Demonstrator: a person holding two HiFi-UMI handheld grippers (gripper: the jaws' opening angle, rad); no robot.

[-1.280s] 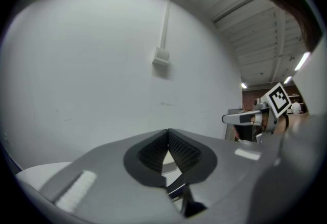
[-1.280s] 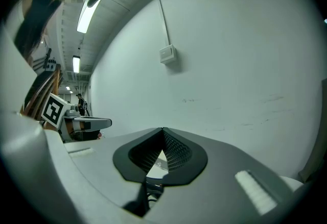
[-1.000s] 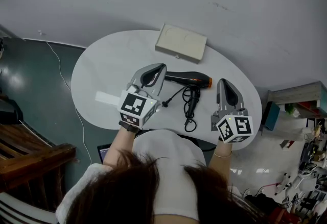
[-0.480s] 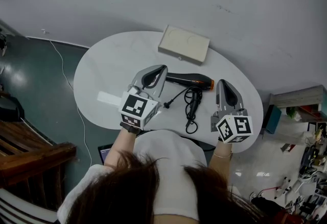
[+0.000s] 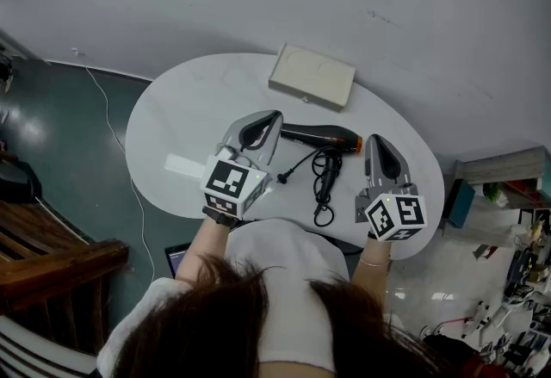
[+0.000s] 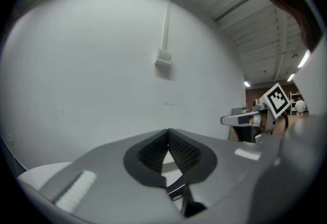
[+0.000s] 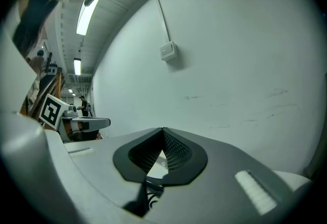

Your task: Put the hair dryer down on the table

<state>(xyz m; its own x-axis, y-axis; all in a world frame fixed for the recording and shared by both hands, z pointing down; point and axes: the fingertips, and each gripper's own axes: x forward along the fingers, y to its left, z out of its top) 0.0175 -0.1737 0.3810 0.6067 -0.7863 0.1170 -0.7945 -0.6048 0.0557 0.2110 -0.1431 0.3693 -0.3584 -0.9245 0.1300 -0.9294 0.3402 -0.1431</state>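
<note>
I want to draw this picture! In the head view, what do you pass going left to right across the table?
left gripper → hair dryer → right gripper

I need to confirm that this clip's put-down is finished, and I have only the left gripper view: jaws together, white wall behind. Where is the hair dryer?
Observer: The hair dryer lies on the white table, just right of the left gripper, and neither gripper holds it.
Operator: What is the right gripper doing?
Observer: The right gripper is shut on nothing. In the head view it sits to the right of the dryer.
Operator: Is anything else on the table?
Observer: A flat beige box sits at the far edge, apart from the dryer.
</note>
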